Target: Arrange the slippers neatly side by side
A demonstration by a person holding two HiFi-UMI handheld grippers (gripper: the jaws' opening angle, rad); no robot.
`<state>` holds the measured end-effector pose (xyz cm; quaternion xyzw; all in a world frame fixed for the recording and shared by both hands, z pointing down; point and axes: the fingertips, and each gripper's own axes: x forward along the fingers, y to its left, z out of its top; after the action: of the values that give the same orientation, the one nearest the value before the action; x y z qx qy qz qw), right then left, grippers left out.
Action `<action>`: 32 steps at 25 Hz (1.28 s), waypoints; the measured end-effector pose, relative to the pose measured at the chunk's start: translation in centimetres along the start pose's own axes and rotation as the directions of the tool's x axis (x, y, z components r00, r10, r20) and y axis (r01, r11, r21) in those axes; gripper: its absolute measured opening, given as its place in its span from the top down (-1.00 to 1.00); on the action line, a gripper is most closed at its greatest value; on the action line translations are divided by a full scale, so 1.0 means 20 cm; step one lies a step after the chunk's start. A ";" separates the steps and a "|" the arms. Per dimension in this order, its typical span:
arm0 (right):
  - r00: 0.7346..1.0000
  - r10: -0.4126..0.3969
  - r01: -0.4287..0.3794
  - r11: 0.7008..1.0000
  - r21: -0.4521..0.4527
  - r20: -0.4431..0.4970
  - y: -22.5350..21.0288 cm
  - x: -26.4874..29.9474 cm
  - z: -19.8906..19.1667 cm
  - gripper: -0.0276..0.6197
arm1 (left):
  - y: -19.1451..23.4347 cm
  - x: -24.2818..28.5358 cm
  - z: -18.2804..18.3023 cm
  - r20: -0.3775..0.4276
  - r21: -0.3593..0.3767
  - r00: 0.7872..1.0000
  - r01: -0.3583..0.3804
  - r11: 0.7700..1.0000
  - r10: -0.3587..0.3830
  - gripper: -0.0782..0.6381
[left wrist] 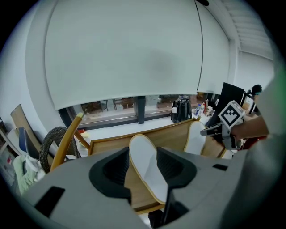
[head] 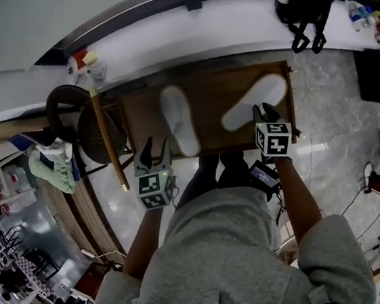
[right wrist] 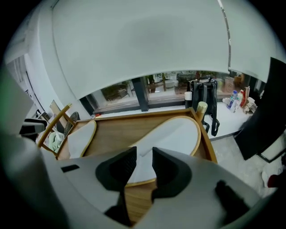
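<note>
Window wall with a pale blind (left wrist: pixel 134 53) drawn most of the way down closes the far side. A white ledge (head: pixel 211 28) runs below it, and a pale glossy floor (head: pixel 344 118) lies to the right.

Item 1: wooden tray (head: pixel 216 93) with a raised rim, set against the ledge. Both slippers lie on it.

Item 2: round wicker chair (head: pixel 77 121) just left of the tray, with a cloth hanging off its near side.

Item 3: left slipper (head: pixel 180 119), white, lying lengthwise near the tray's middle, with its near end at the front rim.

Item 4: right slipper (head: pixel 255 102), white, angled, with its far end in the tray's far right corner. The two slippers are apart and not parallel.

Item 5: left gripper (head: pixel 157 150), held at the tray's near edge. Its jaws are wide apart and grip nothing; the left slipper shows beyond the gap.

Item 6: right gripper (head: pixel 265 111), at the right slipper's near end. Its jaws are drawn narrow with the slipper's edge between them.

Item 7: black bag (head: pixel 305 11) on the ledge, with bottles (head: pixel 361 14) beside it.
</note>
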<state>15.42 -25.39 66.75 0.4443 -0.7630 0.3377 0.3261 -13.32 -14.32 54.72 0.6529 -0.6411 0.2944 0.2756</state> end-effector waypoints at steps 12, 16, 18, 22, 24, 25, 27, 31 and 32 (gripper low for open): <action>0.998 -0.043 0.053 0.969 0.240 -0.045 -0.06 0.05 -0.06 0.58 | 0.06 -0.06 -0.07 -0.014 -0.031 0.999 -0.040 0.999 0.040 0.25; 0.998 -0.053 0.062 0.945 0.320 -0.039 -0.07 0.05 -0.04 0.59 | 0.08 -0.09 -0.08 -0.015 -0.032 0.999 -0.050 0.998 0.050 0.25; 0.999 -0.051 0.054 0.943 0.328 -0.019 -0.05 0.05 -0.02 0.70 | 0.10 -0.11 -0.09 -0.015 -0.035 0.998 -0.060 0.998 0.060 0.25; 0.999 -0.040 0.039 0.948 0.315 -0.002 -0.02 0.06 0.02 0.79 | 0.15 -0.14 -0.11 -0.010 -0.045 0.997 -0.080 0.996 0.080 0.25; 0.999 -0.033 0.030 0.950 0.310 0.004 0.00 0.05 0.04 0.80 | 0.16 -0.15 -0.13 -0.014 -0.048 0.997 -0.080 0.996 0.080 0.25; 1.000 -0.030 0.026 0.952 0.305 0.009 0.01 0.05 0.05 0.80 | 0.16 -0.16 -0.14 -0.014 -0.050 0.997 -0.078 0.996 0.078 0.25; 0.999 -0.026 0.019 0.956 0.292 0.019 0.04 0.03 0.07 0.80 | 0.17 -0.16 -0.17 -0.013 -0.051 0.997 -0.071 0.996 0.071 0.25; 0.999 -0.019 0.009 0.964 0.268 0.035 0.10 -0.03 0.10 0.80 | 0.17 -0.17 -0.19 -0.004 -0.057 0.999 -0.049 0.997 0.048 0.25; 0.999 -0.014 0.003 0.965 0.261 0.039 0.11 -0.05 0.11 0.81 | 0.18 -0.17 -0.19 0.002 -0.060 0.999 -0.043 0.997 0.043 0.25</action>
<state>13.29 -25.93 64.26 0.4933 -0.7164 0.4248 0.2509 -16.97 -9.29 54.73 0.6309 -0.6640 0.2799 0.2876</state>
